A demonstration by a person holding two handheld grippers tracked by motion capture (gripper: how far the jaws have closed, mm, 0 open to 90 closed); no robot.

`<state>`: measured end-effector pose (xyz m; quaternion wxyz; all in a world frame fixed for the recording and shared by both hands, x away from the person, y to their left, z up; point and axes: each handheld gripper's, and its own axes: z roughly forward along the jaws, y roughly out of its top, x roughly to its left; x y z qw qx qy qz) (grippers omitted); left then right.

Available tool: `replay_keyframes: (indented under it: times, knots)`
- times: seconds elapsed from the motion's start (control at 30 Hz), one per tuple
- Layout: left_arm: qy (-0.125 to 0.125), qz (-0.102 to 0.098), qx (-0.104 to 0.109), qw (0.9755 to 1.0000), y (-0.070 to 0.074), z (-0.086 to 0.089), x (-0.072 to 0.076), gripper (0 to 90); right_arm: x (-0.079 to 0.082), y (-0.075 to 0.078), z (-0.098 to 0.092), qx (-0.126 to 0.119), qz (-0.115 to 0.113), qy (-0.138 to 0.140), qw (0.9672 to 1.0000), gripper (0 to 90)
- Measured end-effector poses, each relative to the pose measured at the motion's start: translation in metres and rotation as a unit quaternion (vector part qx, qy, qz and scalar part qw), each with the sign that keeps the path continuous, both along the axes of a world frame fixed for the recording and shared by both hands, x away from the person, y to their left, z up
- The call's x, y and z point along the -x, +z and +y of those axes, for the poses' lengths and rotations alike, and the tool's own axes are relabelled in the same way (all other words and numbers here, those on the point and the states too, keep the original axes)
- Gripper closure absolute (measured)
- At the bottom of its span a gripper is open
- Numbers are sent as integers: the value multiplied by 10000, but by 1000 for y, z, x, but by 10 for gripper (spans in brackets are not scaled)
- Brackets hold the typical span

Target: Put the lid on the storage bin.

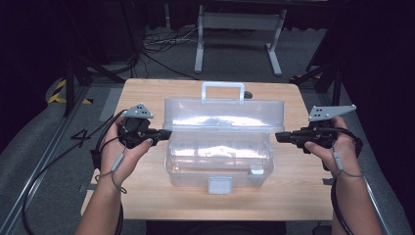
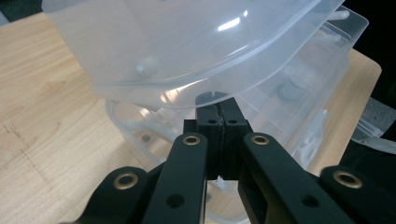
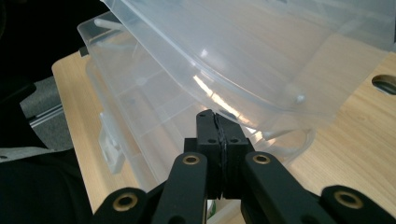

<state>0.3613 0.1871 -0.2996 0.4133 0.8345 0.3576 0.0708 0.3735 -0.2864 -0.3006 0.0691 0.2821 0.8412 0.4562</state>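
Note:
A clear plastic toolbox [image 1: 219, 161] stands in the middle of the wooden table [image 1: 147, 196], its lid [image 1: 225, 113] raised and leaning back, with a handle [image 1: 223, 88] on top. The front latch [image 1: 219, 185] hangs loose. My left gripper [image 1: 165, 133] is at the box's left end, jaws pressed together with nothing between them. In the left gripper view its tip [image 2: 217, 100] sits just under the lid's rim [image 2: 187, 93]. My right gripper [image 1: 279, 137] is at the right end, also shut and holding nothing. Its tip [image 3: 212, 116] lies right below the lid's edge [image 3: 243, 100].
A small dark hole [image 1: 248, 94] sits in the tabletop behind the box. Beyond the table a grey metal stand [image 1: 240, 22] and loose cables [image 1: 156, 44] lie on the floor. Bare wood shows in front of the box and at both sides.

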Motion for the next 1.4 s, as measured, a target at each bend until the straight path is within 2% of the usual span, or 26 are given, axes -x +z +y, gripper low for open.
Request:
replay_keyframes:
  times: [0.13, 0.3, 0.37, 0.43, 0.47, 0.67, 1.03, 1.17, 1.4]
  knots:
    - [-25, 120, -44, 9999, -1, 0, 0, 900, 0, -1, 1, 112, 81, 40, 9999, 897]
    - [-32, 308, -173, 9994, -3, -2, 0, 900, 0, -3, 3, 363, 199, 81, 9991, 899]
    - [-44, 357, -226, 9991, -3, -2, 0, 900, 1, -3, 4, 409, 222, 105, 9989, 899]
    - [-40, 322, -263, 9991, -3, -2, 0, 900, 1, -4, 4, 442, 232, 116, 9987, 899]
    - [-58, 398, -261, 9989, -3, -2, 1, 900, 1, -4, 4, 463, 248, 132, 9985, 899]
    - [-98, 534, -389, 9978, -5, -2, 1, 900, 1, -6, 7, 650, 366, 227, 9970, 899]
    - [-209, 657, -552, 9961, -7, -3, 1, 900, 1, -10, 10, 865, 505, 312, 9945, 900]
    - [-278, 753, -655, 9946, -8, -4, 1, 900, 1, -11, 11, 963, 557, 354, 9932, 900]
    - [-379, 792, -774, 9931, -9, -5, 1, 900, 1, -14, 14, 1108, 611, 411, 9911, 900]
